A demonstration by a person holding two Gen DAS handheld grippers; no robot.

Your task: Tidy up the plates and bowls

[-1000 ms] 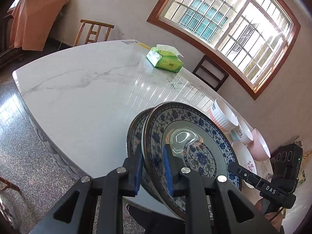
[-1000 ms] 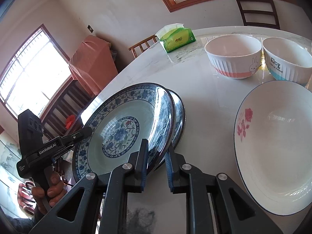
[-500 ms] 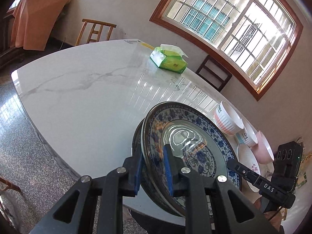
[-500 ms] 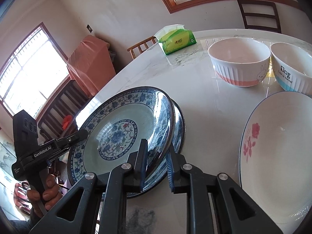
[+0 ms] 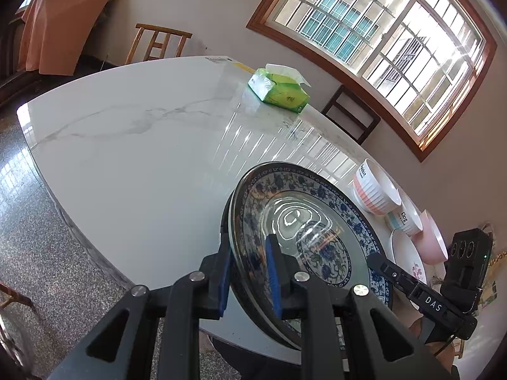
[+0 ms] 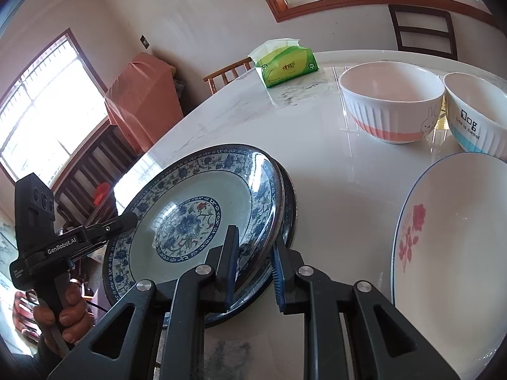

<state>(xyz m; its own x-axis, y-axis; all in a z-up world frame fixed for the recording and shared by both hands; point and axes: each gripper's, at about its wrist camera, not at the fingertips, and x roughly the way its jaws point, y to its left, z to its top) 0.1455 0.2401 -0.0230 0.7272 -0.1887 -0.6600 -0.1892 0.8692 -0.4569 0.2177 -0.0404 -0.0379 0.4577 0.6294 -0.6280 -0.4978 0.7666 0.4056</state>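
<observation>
The plate (image 6: 190, 218) sitting between the black fingers (image 6: 229, 253) with their blue pads is showing a blue floral border, a pale green-grey well and a blue flower medallion with small red touches, and the plate under it (image 6: 289, 202) is showing a dark blue rim. Right of the fingers, a white plate (image 6: 456, 240) is wearing a thin blue edge and a red rose spray. Beyond them, a white ribbed bowl (image 6: 391, 107) is carrying an orange band and a rabbit drawing, another white bowl (image 6: 478, 117) a light blue band with black lettering, and a green tissue pack (image 6: 286, 66) is lying on the white, grey-veined table (image 6: 317, 145).

White marble table (image 5: 133, 145), tissue pack (image 5: 279, 90), bowls (image 6: 391, 101), plates (image 6: 456, 247)
</observation>
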